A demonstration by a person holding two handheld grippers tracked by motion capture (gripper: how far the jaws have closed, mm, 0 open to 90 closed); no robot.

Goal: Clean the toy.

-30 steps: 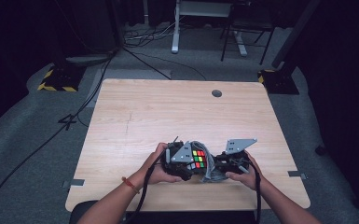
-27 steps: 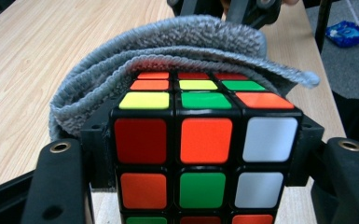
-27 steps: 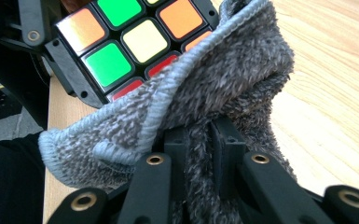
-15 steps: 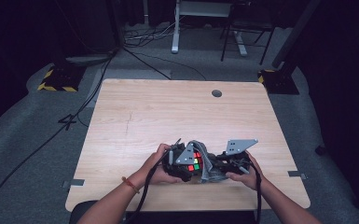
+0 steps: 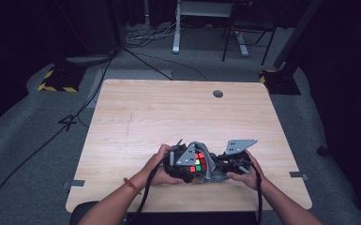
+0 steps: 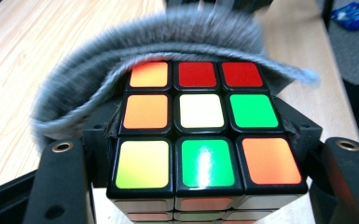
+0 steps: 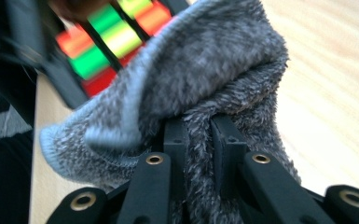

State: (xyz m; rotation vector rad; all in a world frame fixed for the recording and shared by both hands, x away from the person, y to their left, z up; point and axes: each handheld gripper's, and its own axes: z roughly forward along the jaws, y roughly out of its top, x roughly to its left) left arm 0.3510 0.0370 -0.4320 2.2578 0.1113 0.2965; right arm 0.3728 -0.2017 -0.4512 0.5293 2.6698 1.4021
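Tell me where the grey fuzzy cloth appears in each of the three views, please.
High view: the grey cloth lies low in the middle, between the two grippers, beside the cube.
Left gripper view: it arches over the cube's far edge, at the top.
Right gripper view: it is central, pinched between the jaws.
Shared landmark: the cube's coloured stickers.

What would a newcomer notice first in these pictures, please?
The bright Rubik's cube, clamped between the left gripper's jaws near the front edge of the wooden table. Next, the fuzzy grey sock draped over the cube's far side, a fold of it pinched by the right gripper.
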